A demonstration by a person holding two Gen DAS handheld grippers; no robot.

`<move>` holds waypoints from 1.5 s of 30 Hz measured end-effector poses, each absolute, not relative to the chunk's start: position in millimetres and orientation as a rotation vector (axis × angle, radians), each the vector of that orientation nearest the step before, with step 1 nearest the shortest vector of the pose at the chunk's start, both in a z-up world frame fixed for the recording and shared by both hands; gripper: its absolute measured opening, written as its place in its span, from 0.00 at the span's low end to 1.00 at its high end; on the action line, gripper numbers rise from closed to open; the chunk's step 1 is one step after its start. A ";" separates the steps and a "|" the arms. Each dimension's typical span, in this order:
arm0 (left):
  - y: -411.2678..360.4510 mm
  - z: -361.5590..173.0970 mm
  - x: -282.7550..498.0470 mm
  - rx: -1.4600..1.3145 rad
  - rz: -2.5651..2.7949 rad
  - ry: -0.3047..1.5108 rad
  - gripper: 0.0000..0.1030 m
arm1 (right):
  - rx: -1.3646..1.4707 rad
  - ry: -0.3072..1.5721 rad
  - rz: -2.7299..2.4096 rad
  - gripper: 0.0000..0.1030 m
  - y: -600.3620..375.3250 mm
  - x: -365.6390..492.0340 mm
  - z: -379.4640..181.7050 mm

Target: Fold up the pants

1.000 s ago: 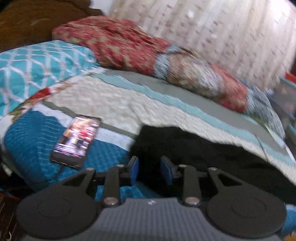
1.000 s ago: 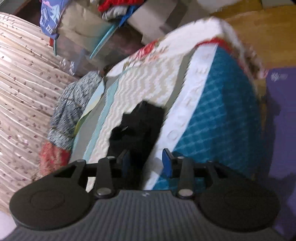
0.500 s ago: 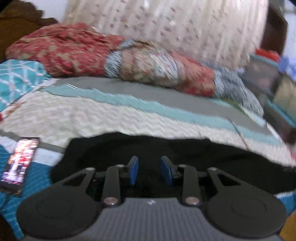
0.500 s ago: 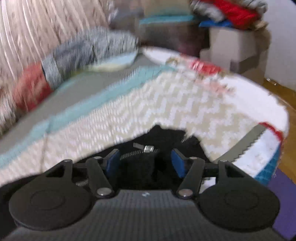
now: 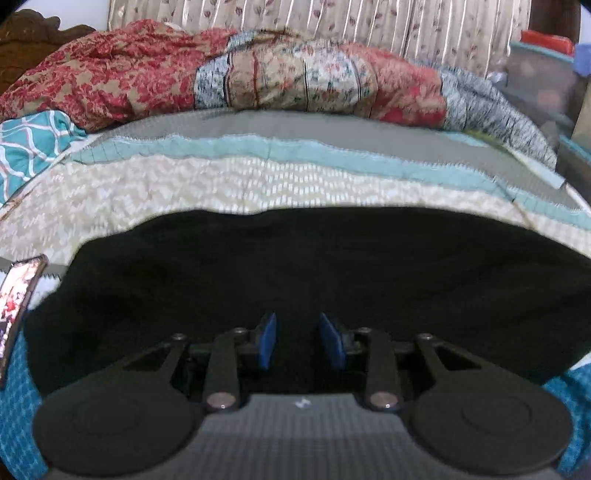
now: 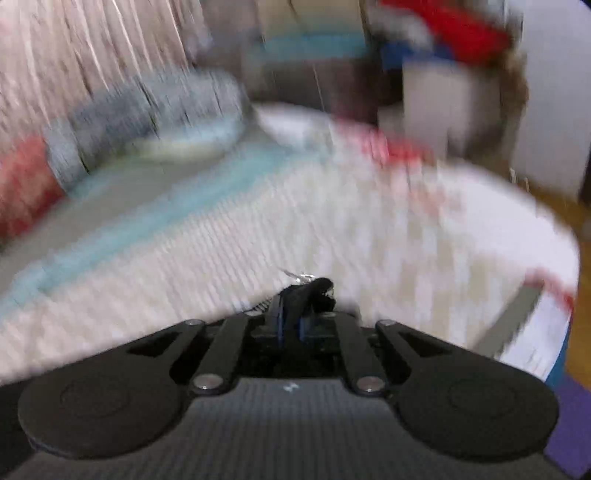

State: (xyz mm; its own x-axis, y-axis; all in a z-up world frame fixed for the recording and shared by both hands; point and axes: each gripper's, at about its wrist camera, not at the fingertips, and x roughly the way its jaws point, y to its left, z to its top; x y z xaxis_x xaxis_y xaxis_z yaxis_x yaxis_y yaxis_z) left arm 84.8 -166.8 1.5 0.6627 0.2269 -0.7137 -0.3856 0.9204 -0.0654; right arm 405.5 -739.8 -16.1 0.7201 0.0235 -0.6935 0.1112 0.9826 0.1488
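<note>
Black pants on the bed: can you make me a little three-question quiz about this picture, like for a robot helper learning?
1. True or false: the left gripper has its jaws shut on the black pants.
2. What is the right gripper pinching? A) the phone B) black pants C) a pillow
3. Fill in: the phone lies at the pants' ____ side in the left wrist view.

Key: 1 false; 2 B; 3 left.

The left wrist camera sits low and close over the black pants [image 5: 314,273], facing across the bed [image 5: 236,184] to the curtain [image 5: 332,26]. The right wrist camera, blurred, looks along the same bed [image 6: 332,221] toward boxes [image 6: 443,107]; both views share the bedspread and the pants [image 6: 314,291].
</note>
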 end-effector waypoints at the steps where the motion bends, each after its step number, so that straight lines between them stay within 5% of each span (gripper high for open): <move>1: -167.7 -0.5 85.7 -0.214 0.352 0.785 0.30 | 0.198 0.721 -0.051 0.18 -742.9 398.5 -18.1; 5: -169.2 3.2 80.0 -0.212 0.324 0.778 0.33 | 0.301 0.648 -0.100 0.52 -757.9 378.9 2.7; 8: -162.7 11.6 71.2 -0.237 0.324 0.754 0.34 | 0.397 0.546 -0.106 0.51 -775.7 352.9 22.6; 17: -142.0 23.1 55.3 -0.309 0.368 0.725 0.34 | 0.380 0.671 -0.089 0.52 -761.7 350.8 22.9; 19: -136.1 26.2 49.9 -0.311 0.386 0.715 0.37 | 0.305 0.728 -0.115 0.48 -751.7 359.4 15.1; 20: -132.8 27.7 46.6 -0.312 0.399 0.710 0.37 | 0.255 0.764 -0.124 0.21 -745.0 361.6 9.6; 21: -129.0 29.1 43.4 -0.315 0.411 0.706 0.37 | 0.216 0.785 -0.134 0.17 -742.1 363.7 4.6; 26: -114.9 26.3 35.5 -0.316 0.438 0.746 0.37 | 0.221 0.691 -0.219 0.14 -759.9 345.4 7.2; 28: -114.8 22.9 35.3 -0.296 0.436 0.772 0.37 | 0.153 0.757 -0.254 0.18 -760.8 351.4 -12.1; 30: -114.3 28.4 28.8 -0.290 0.424 0.749 0.38 | 0.099 0.734 -0.295 0.55 -757.2 347.1 -11.0; 31: -111.5 33.0 23.7 -0.293 0.423 0.724 0.39 | 0.105 0.707 -0.326 0.60 -756.9 342.7 -5.2; 35: -80.2 53.4 7.1 -0.331 0.472 0.625 0.41 | 0.242 0.552 -0.325 0.62 -759.4 314.5 28.2; 37: -56.5 59.3 3.5 -0.350 0.552 0.601 0.56 | 0.276 0.523 -0.225 0.62 -746.9 302.8 41.8; 39: -30.4 61.2 3.1 -0.392 0.593 0.594 0.58 | 0.284 0.534 -0.066 0.62 -722.4 296.2 51.8; 43: 17.4 44.5 24.7 -0.538 0.473 0.650 0.94 | 0.267 0.643 0.285 0.61 -640.8 284.6 54.4; 45: 27.9 30.9 42.2 -0.571 0.362 0.687 0.95 | 0.255 0.727 0.451 0.61 -589.0 276.1 49.0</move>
